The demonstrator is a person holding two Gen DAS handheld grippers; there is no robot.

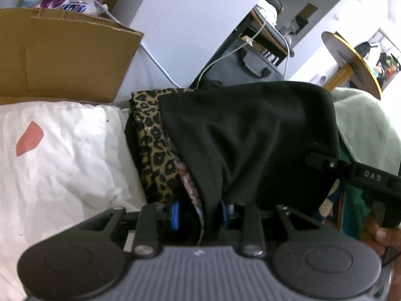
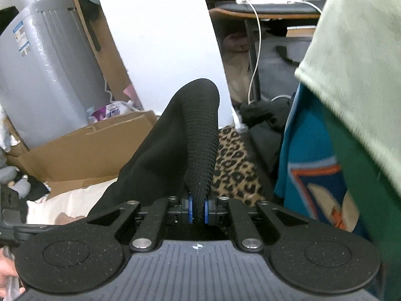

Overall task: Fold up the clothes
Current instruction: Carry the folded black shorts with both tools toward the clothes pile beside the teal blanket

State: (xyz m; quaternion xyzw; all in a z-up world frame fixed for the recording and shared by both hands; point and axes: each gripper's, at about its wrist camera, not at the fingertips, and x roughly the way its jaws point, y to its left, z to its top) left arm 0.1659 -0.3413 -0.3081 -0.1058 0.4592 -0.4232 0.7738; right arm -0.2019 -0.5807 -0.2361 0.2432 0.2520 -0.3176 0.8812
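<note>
Both claws are gripping one black garment (image 1: 250, 135) and are holding it in the air above a heap of clothes, so the step in hand is judged to be the lift-and-spread that precedes a fold. The left claw (image 1: 200, 212) is standing partly open, with a thick bunch of the black cloth and a strip of patterned lining filling the space between its blue pads (image 1: 175, 213). The right claw (image 2: 198, 212) is pinched almost shut on a ribbed black edge (image 2: 200, 135), likely a cuff or hem, which is rising in an arch just ahead of the pads. The garment is hanging between the two grips, over a leopard-print piece (image 1: 153, 148), with a white pillow (image 1: 60, 155) beside it and a cardboard box (image 1: 62, 57) behind. In the right wrist view a teal and green printed cloth (image 2: 315, 155) and a pale green fabric (image 2: 356, 57) are crowding the right side. The next move is judged to call for drawing the two grips apart until the cloth is hanging flat, then laying it down on a clear stretch of bedding. What kind of garment this is cannot be told, since its lower part is falling out of view below both cameras. No clear laying place is showing, and what is carrying the heap is hidden beneath the clothes. Of the person only fingers (image 1: 381, 235) are showing at the frame edge.
</note>
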